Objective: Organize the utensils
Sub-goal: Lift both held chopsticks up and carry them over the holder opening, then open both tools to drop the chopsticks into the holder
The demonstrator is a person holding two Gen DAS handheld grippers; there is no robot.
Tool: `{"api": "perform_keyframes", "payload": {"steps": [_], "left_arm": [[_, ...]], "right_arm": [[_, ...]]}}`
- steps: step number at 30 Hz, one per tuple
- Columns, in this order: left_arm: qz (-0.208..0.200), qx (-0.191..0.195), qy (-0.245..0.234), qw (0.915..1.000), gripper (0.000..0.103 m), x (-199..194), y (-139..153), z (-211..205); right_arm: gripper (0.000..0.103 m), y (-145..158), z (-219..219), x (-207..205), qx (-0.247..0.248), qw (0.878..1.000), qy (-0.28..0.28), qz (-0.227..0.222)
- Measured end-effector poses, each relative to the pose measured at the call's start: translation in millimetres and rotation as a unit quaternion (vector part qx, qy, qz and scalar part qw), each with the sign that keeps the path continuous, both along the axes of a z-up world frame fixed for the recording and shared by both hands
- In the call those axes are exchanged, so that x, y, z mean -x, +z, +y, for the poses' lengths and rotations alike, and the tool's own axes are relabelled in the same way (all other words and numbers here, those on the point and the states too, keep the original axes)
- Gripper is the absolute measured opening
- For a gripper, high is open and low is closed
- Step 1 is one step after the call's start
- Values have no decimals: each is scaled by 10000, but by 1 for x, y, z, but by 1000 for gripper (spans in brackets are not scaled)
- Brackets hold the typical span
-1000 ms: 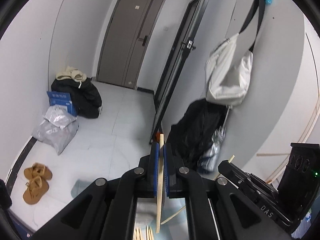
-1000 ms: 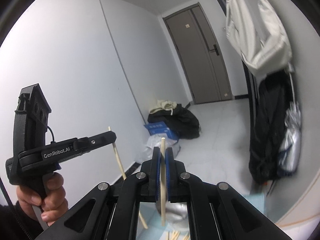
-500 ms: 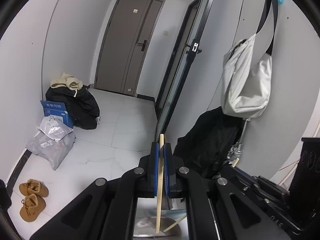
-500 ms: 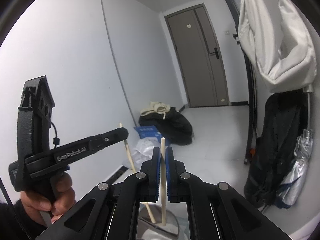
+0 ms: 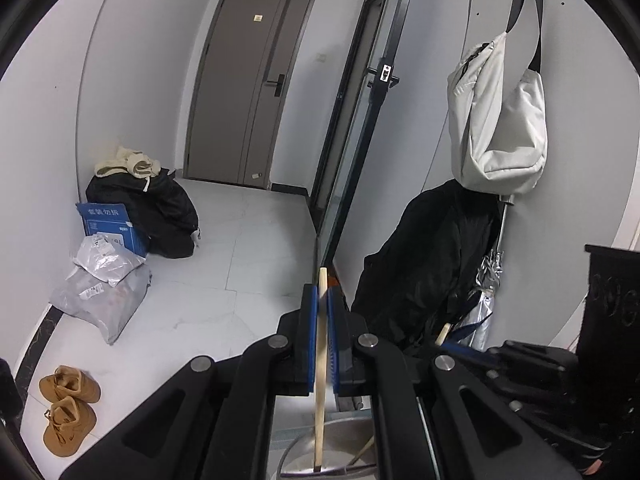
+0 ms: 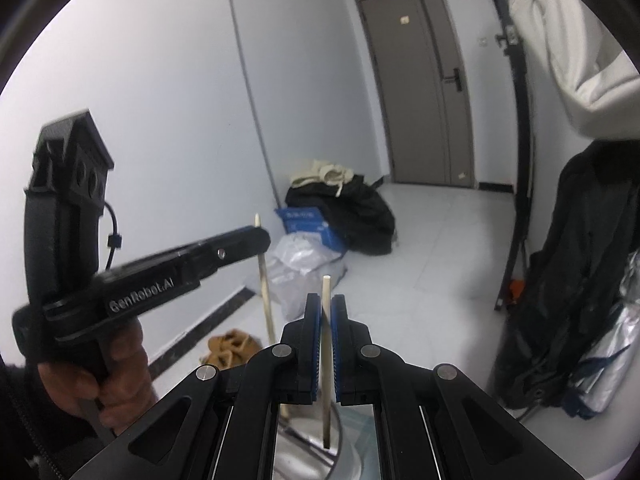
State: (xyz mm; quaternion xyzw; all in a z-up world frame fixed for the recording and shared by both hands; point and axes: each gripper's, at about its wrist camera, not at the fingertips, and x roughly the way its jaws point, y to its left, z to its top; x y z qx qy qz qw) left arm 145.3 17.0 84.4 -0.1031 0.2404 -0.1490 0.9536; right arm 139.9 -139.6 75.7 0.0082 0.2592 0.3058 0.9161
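In the left wrist view my left gripper [image 5: 322,294] is shut on an upright wooden chopstick [image 5: 319,400]; its lower end reaches into a metal container [image 5: 352,432] at the bottom edge. My right gripper [image 5: 456,344] shows at the lower right with a chopstick tip poking up from it. In the right wrist view my right gripper [image 6: 326,305] is shut on its own upright chopstick [image 6: 327,352], whose lower end hangs over the metal container [image 6: 354,454]. The left gripper [image 6: 258,240], held by a hand [image 6: 100,380], grips the other chopstick [image 6: 265,288] just to the left.
A grey door [image 5: 248,92] closes the corridor's far end. Black bags [image 5: 160,212], a blue box [image 5: 108,224] and grey parcels [image 5: 100,296] lie along the left wall, with brown shoes [image 5: 68,408] nearer. A dark coat [image 5: 432,264], a white bag [image 5: 496,128] and a folded umbrella [image 5: 486,292] hang on the right.
Both grippers have sunk and moved forward, still shut on their chopsticks. The metal container has come into view beneath them, and both chopsticks' lower ends now reach it.
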Motion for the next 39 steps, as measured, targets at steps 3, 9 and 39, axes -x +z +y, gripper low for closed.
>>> {"api": "perform_keyframes", "payload": {"steps": [3,9,39], "left_arm": [[57,2,-51,10000,2,1,-3,0],[273,-50,-116,9995,2,3,-12,0],[641,-463,1033,9915,83,101,6,0]], "right_arm": [[4,-9,5,1,100,9999,78,21],[4,-15,10,4,123,9997,148,139],[66,8,-59,107,-475,9961,-741,-15]]}}
